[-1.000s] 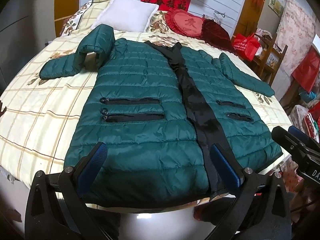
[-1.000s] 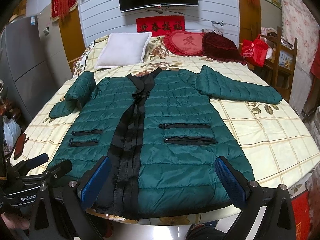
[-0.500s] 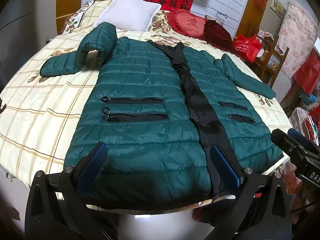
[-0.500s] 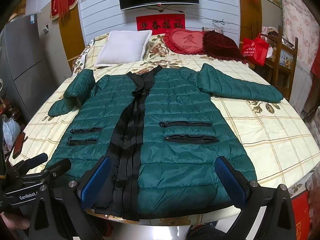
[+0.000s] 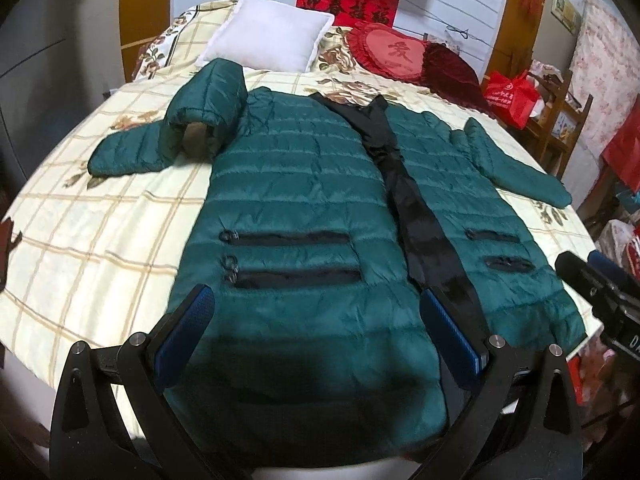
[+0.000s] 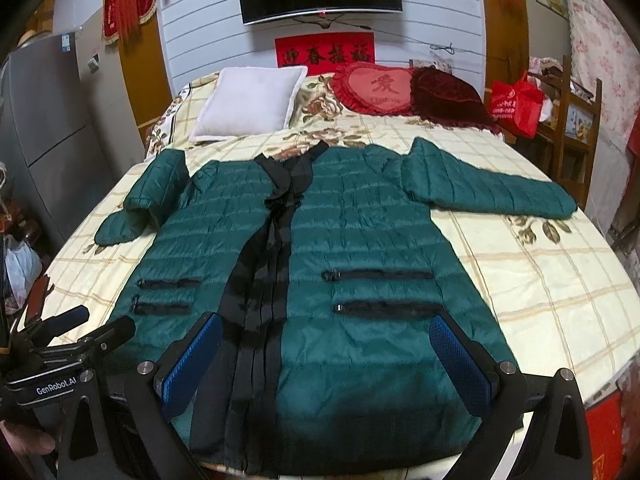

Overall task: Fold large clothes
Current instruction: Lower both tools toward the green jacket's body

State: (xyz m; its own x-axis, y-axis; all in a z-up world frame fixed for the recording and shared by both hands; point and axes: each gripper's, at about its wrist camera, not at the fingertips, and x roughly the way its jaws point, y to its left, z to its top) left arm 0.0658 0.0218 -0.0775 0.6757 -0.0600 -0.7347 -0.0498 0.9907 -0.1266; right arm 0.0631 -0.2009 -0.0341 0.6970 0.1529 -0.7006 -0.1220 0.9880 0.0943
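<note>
Plainly, the green padded coat (image 6: 360, 248) lies front-up and spread flat on the round bed (image 6: 552, 280), collar toward the pillows at twelve o'clock and hem at the near edge at six o'clock, right under both claws. The left claw (image 5: 316, 332) hangs wide open above the hem of one front panel, holding nothing; the right claw (image 6: 326, 354) is likewise spread open and empty over the other panel, beside the black placket (image 6: 268, 280). One sleeve (image 6: 492, 192) stretches straight out toward three o'clock in the right wrist view, while the other sleeve (image 5: 168, 136) is bent back on itself near ten o'clock in the left wrist view. By its quilted look the coat is probably light, soft and springy, with a slick shell that may slide on the sheet and puff back open after a fold. A single thin pinch of shell could slip, so a firmer hold would likely be the stitched hem corners, the sleeve cuffs or the shoulder seams, each claw taking a thick bite through both layers.
</note>
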